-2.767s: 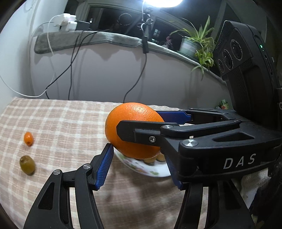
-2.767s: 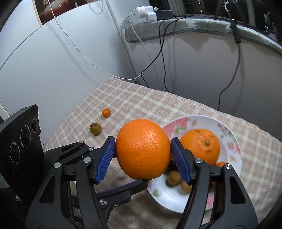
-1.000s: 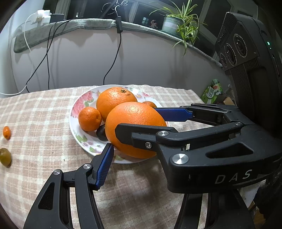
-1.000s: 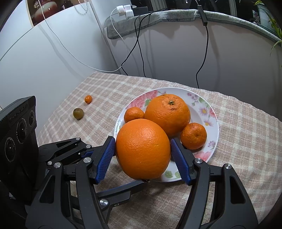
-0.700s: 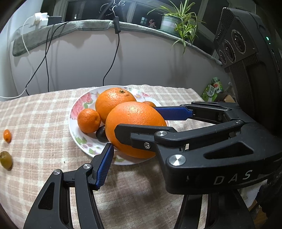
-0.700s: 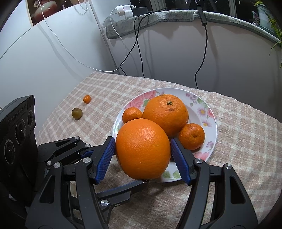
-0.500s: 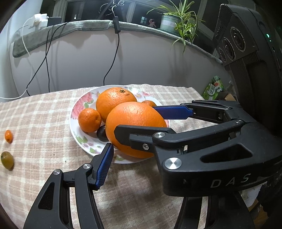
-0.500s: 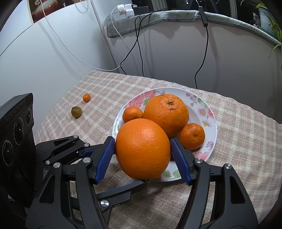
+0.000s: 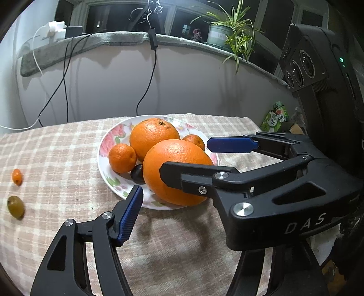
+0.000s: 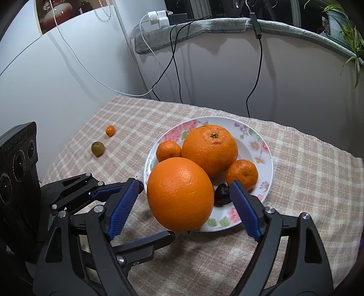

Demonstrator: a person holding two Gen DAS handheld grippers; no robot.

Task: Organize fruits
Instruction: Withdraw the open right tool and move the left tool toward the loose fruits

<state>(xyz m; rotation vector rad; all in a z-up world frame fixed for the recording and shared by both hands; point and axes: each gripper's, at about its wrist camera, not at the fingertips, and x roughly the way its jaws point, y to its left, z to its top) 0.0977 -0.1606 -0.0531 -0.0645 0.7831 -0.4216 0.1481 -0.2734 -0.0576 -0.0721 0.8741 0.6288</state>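
Checked tablecloth [image 10: 307, 164]: we log large orange [image 10: 180, 193] over floral plate [image 10: 265, 145]; right gripper [image 10: 182, 202] seemingly released, left gripper [image 9: 188, 179] spread.

Setting is taken as a home room. A table is covered by a beige checked cloth [image 10: 307, 173], on which a floral plate [image 10: 257, 141] is set. Behind it, a sill is padded with a grey towel [image 9: 109, 38]; a potted spider plant [image 9: 229, 29] is kept there by dark windows. White chargers [image 10: 158, 17] and trailing cables [image 10: 175, 68] are seen against the wall.
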